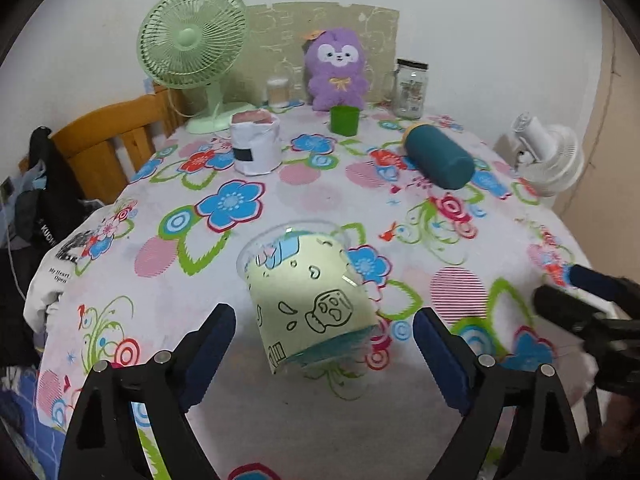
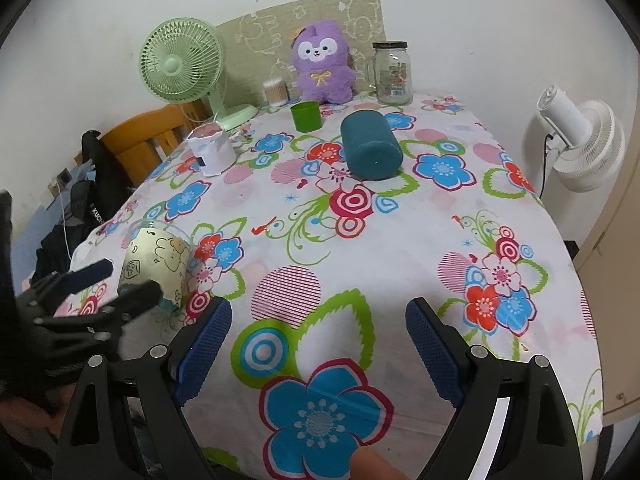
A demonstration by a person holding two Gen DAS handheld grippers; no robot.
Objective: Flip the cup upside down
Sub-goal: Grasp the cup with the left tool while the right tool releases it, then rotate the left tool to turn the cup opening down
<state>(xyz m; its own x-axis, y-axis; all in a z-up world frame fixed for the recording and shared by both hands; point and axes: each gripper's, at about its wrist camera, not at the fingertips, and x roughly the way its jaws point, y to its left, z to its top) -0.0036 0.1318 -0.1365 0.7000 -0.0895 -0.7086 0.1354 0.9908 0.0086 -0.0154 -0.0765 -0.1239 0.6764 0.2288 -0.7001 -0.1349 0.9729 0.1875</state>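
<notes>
A clear plastic cup [image 1: 308, 292] with a pale yellow cartoon sleeve stands mouth up, leaning a little, on the flowered tablecloth [image 1: 280, 184]. My left gripper [image 1: 324, 344] is open, its blue pads on either side of the cup's base, not touching it. The cup also shows at the left in the right wrist view [image 2: 158, 264], with the left gripper's fingers [image 2: 92, 272] around it. My right gripper [image 2: 318, 340] is open and empty over the table's near edge; it shows at the right edge of the left wrist view [image 1: 580, 300].
A teal bottle [image 1: 438, 156] lies on its side at mid table. A green cup [image 1: 344, 120], white paper-wrapped container [image 1: 256, 144], green fan [image 1: 192, 48], purple plush [image 1: 338, 68] and glass jar [image 1: 410, 88] stand at the back. A white fan [image 1: 552, 156] is at the right.
</notes>
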